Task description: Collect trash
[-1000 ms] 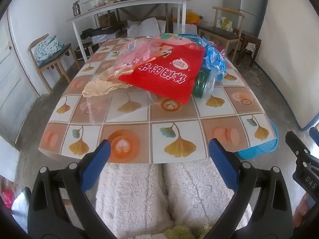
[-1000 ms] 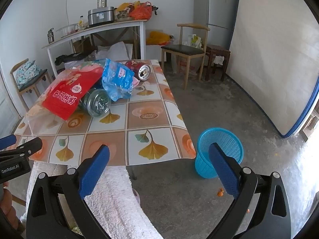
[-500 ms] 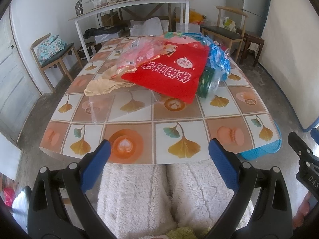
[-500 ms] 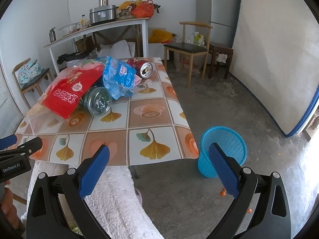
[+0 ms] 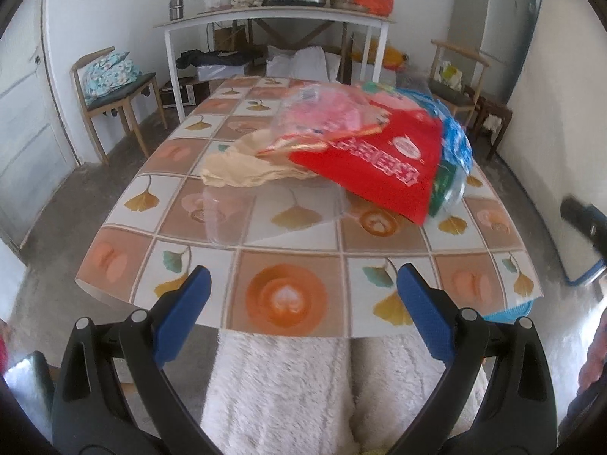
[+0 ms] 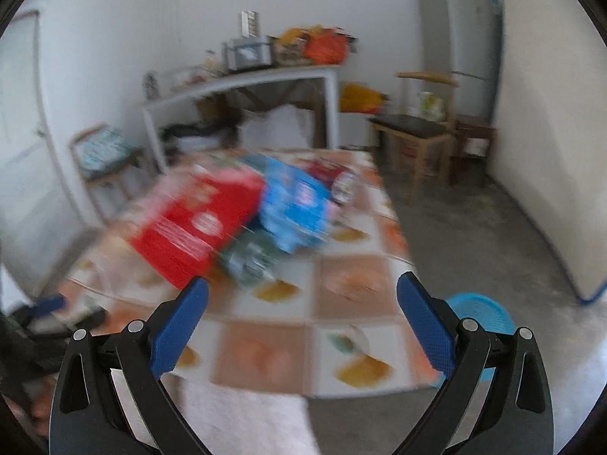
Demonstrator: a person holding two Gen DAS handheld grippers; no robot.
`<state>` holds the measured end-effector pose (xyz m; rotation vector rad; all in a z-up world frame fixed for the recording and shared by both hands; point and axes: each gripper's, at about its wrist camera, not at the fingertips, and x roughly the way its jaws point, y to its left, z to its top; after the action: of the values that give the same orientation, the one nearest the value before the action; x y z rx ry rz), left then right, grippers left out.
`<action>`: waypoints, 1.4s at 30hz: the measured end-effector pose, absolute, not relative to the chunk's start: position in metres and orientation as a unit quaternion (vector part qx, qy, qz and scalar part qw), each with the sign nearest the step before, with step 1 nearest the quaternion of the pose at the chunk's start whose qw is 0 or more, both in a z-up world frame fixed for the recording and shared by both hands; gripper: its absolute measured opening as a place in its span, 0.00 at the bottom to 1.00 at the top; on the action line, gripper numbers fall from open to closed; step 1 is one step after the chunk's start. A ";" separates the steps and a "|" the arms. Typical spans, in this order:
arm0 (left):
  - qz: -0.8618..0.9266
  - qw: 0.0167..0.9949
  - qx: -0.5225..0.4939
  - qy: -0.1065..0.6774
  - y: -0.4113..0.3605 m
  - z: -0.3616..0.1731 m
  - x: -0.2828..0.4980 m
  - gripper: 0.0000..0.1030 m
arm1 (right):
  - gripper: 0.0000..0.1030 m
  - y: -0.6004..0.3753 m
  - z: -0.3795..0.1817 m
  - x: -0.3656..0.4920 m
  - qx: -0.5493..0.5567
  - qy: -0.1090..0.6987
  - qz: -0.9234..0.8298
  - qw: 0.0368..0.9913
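A pile of trash lies on the tiled table (image 5: 288,299): a red bag (image 5: 383,159), a tan paper wrapper (image 5: 239,170), a clear plastic sheet (image 5: 265,204), a pink-printed clear bag (image 5: 322,117), a blue wrapper (image 5: 455,144) and a green-labelled bottle (image 5: 447,189). The blurred right wrist view shows the red bag (image 6: 197,223), the blue wrapper (image 6: 296,204), the bottle (image 6: 250,261) and a can (image 6: 341,182). My left gripper (image 5: 303,311) is open and empty at the table's near edge. My right gripper (image 6: 303,318) is open and empty above the near right part of the table.
A blue waste basket (image 6: 478,314) stands on the floor right of the table; its rim shows in the left wrist view (image 5: 508,311). Wooden chairs (image 5: 114,91) (image 6: 425,129), a white side table (image 5: 273,19) and a fridge (image 6: 459,45) line the room. My lap in white fleece (image 5: 303,390) is below.
Both grippers have risen and moved forward toward the table. The right gripper has swung left, fast enough to blur its view. Both stay open.
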<state>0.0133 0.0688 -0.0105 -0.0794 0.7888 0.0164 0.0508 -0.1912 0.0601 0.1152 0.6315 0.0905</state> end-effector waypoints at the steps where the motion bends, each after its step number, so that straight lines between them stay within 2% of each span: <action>1: 0.005 0.925 -0.045 0.378 0.074 -0.011 0.013 0.92 | 0.94 -0.186 0.064 0.057 0.063 0.307 0.058 0.948; 5: -0.017 0.931 -0.075 0.357 0.094 -0.015 0.014 0.92 | 0.94 -0.158 0.084 0.093 0.097 0.308 0.139 0.936; 11: -0.032 0.943 -0.126 0.307 0.126 -0.022 0.013 0.92 | 0.94 -0.106 0.087 0.165 0.146 0.362 0.265 0.882; 17: -0.028 0.951 -0.127 0.281 0.144 -0.028 0.016 0.92 | 0.84 -0.073 0.058 0.225 0.151 0.433 0.265 0.848; 20: -0.033 0.949 -0.139 0.281 0.154 -0.031 0.019 0.92 | 0.77 -0.067 0.043 0.243 0.159 0.463 0.253 0.835; 23: -0.039 0.946 -0.149 0.286 0.162 -0.036 0.022 0.92 | 0.66 -0.061 0.031 0.254 0.156 0.484 0.246 0.825; 25: -0.040 0.944 -0.153 0.289 0.164 -0.039 0.025 0.92 | 0.52 -0.057 0.023 0.259 0.152 0.493 0.245 0.821; 27: -0.042 0.943 -0.156 0.291 0.166 -0.042 0.024 0.92 | 0.42 -0.055 0.020 0.261 0.148 0.499 0.239 0.820; 28: -0.043 0.942 -0.158 0.292 0.167 -0.043 0.025 0.92 | 0.32 -0.054 0.018 0.261 0.147 0.501 0.239 0.819; 33: -0.046 0.942 -0.158 0.292 0.166 -0.043 0.026 0.92 | 0.10 -0.060 0.022 0.258 0.161 0.494 0.245 0.818; 39: -0.054 0.944 -0.156 0.286 0.166 -0.038 0.020 0.92 | 0.07 -0.074 0.051 0.248 0.205 0.450 0.286 0.821; 42: -0.064 0.947 -0.158 0.273 0.164 -0.032 0.014 0.92 | 0.07 -0.101 0.086 0.230 0.225 0.399 0.292 0.840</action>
<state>0.0136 0.1644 -0.0323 -0.3215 0.5553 -0.1299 0.2303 -0.1012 0.0856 0.4753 0.8436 0.6170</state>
